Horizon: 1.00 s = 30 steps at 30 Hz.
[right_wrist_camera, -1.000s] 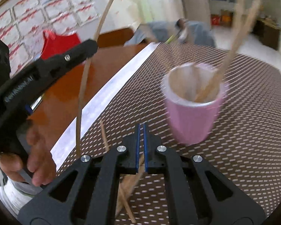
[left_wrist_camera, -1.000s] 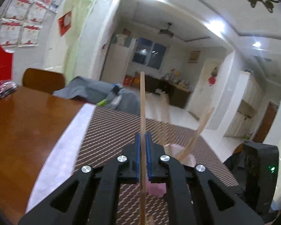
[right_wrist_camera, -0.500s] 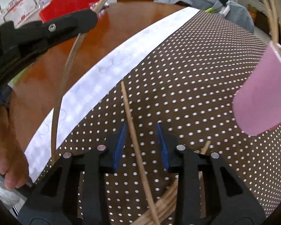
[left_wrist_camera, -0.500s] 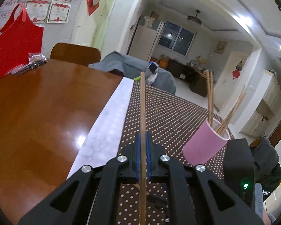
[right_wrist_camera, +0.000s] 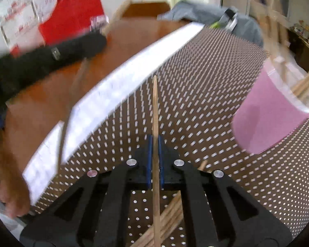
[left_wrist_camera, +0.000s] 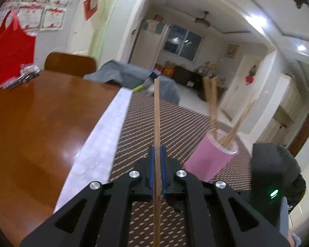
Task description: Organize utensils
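Two thin wooden sticks are now held, one in each claw.

Left wrist view: the left claw (left_wrist_camera: 157,170) is pinched tight on a long thin wooden chopstick (left_wrist_camera: 157,123) that points up and away over the dotted brown desk mat (left_wrist_camera: 175,123). It held the same stick half a second ago, so nothing is new in the grip. The round pink cup (left_wrist_camera: 211,160) with a few wooden sticks (left_wrist_camera: 212,103) standing in it sits on the mat to the right, near the claw but not touching it. The view has tipped a little and gone blurry — the hand is moving.

Right wrist view: this is the big change. Half a second ago the right claw (right_wrist_camera: 154,160) was spread apart around a stick lying on the mat. Now its blue pads are pressed on that pale wooden chopstick (right_wrist_camera: 155,113) — it has been grabbed. More loose chopsticks (right_wrist_camera: 171,216) lie on the mat under the claw. The pink cup (right_wrist_camera: 267,115) is off to the right, well apart from the stick's tip.

So I think both sticks are ready to go into the cup next, and more wait on the desk.
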{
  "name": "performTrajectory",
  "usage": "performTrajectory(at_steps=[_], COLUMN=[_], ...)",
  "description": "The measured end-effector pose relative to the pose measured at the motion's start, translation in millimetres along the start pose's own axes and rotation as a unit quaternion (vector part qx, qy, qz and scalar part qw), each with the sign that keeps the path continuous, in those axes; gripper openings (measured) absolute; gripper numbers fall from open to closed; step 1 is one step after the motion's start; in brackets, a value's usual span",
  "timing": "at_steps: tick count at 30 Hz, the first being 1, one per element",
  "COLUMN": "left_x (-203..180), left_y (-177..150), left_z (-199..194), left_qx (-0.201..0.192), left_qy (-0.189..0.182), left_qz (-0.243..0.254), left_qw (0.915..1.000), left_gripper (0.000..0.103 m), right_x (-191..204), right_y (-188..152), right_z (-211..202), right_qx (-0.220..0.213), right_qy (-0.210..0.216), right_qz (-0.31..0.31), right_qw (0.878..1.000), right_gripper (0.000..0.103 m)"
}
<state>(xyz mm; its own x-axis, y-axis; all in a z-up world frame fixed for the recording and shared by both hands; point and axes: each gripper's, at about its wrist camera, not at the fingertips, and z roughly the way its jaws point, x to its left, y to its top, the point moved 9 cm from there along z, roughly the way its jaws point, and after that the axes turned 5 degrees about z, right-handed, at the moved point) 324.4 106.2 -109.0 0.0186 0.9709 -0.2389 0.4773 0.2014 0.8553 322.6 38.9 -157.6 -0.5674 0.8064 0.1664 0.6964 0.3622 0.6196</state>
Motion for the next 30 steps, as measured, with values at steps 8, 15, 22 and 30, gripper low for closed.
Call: performTrajectory(at_steps=[8, 15, 22, 30], left_x=[-63.6, -111.1, -129.0, -125.0], left_y=[45.4, 89.7, 113.0, 113.3], left_z=[-5.1, 12.5, 44.5, 81.8], left_qx=[-0.092, -0.178, -0.219, -0.231], left_qy=[-0.073, -0.114, -0.127, -0.114], left_qz=[0.031, 0.037, 0.028, 0.015], left_qw=[0.9926, 0.9766, 0.9671, 0.9661], left_gripper=[0.006, 0.006, 0.006, 0.006], right_x=[-39.7, -94.8, -132.4, -169.8], right_y=[40.8, 86.4, 109.6, 123.8], right_z=[-102.4, -136.8, -145.9, -148.1], right_qx=[-0.175, -0.302, -0.396, -0.464], right_qy=[0.030, 0.030, 0.014, -0.010], right_qz=[0.066, 0.123, 0.146, 0.166], right_qw=[0.982, 0.945, 0.907, 0.870], right_gripper=[0.006, 0.006, 0.006, 0.006])
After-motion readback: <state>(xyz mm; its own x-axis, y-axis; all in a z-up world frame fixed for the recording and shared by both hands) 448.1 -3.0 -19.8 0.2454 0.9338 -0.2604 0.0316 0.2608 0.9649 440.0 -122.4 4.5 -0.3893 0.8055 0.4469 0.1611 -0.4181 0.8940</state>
